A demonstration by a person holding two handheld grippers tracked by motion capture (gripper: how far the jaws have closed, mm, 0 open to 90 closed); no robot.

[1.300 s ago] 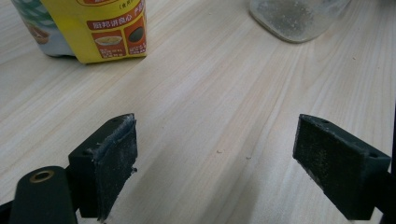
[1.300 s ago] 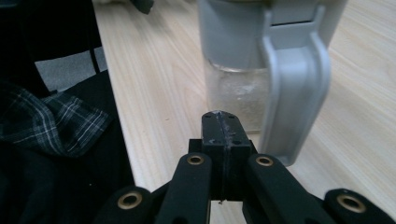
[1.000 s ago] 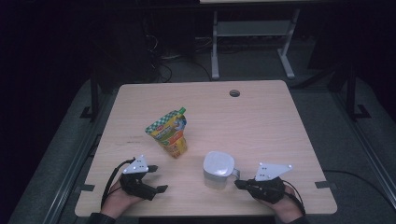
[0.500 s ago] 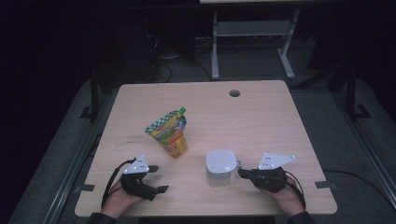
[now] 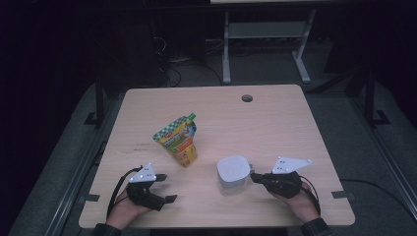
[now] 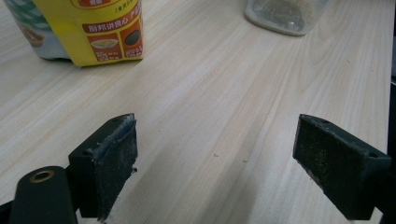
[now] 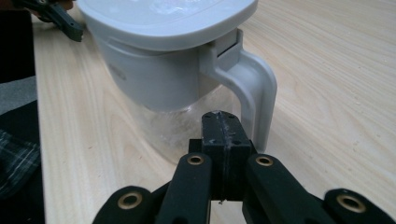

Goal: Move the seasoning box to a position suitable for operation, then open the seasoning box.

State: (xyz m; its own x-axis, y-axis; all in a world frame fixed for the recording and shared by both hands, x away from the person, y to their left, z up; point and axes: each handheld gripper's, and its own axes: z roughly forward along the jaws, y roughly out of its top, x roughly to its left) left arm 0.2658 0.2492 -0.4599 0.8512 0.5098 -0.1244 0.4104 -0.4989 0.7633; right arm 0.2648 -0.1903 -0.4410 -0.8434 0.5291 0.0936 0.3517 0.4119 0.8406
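- Seen from the high view, the table (image 5: 275, 118) carries a jug (image 5: 233, 173) with a white lid near the front edge and a pouch (image 5: 178, 139) standing to its left, further back. The right gripper (image 5: 255, 177) lies just beside the jug on its right side, its tip at the jug's wall. The left gripper (image 5: 166, 188) rests near the front left of the table, well apart from both things.
- As the left gripper view looks along its jaws, these stand wide apart with only bare wood between them. The pouch (image 6: 88, 28), yellow with red labels, stands ahead on the left, and the clear bottom of the jug (image 6: 285, 14) is ahead on the right.
- When I look at the right gripper view, the jaws are pressed together with nothing between them, and the right gripper (image 7: 223, 122) is low, just in front of the handle (image 7: 252, 93). The jug (image 7: 159, 70) has a grey-white upper part, a flat lid and a clear lower body; the handle is a thick loop on the side facing the gripper. It seems to be rigid plastic.
- I judge that the step in hand is the approach to the handle. The next move calls for the jaws to open first, because closed they cannot take the loop, and then to go around the handle bar before closing.
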